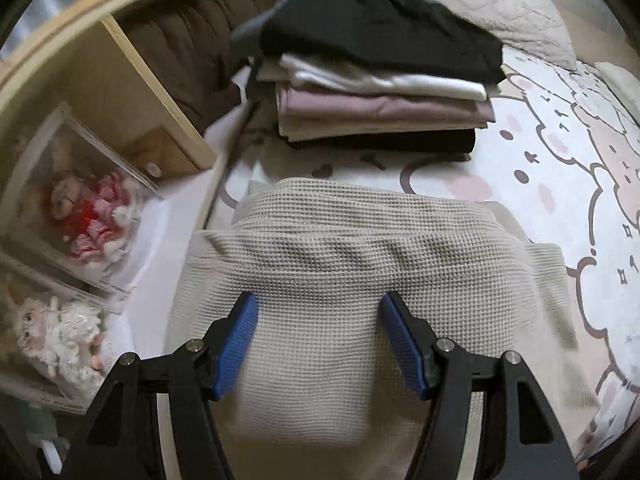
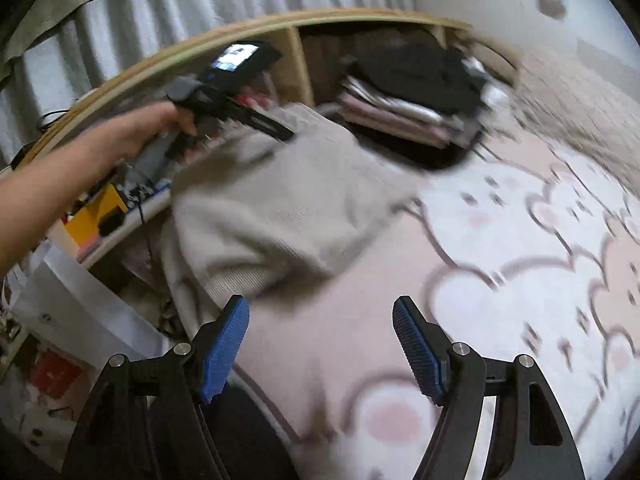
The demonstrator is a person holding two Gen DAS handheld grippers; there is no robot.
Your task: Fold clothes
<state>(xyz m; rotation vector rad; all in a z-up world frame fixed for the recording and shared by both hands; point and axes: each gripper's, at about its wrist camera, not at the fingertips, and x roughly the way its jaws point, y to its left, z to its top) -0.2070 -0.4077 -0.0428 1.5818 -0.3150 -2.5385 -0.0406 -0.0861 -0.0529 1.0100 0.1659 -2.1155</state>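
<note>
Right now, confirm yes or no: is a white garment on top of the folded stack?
No: a black garment tops the folded stack, with the white garment lying just beneath it.

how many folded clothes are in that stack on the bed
5 layers show in the stack, top to bottom: black, white, mauve, beige, black at the bottom. Some layers may be one garment folded double, or hide others.

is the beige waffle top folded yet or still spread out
Partly folded: the beige waffle top lies doubled over on the printed bedsheet, not yet as compact as the stack.
</note>
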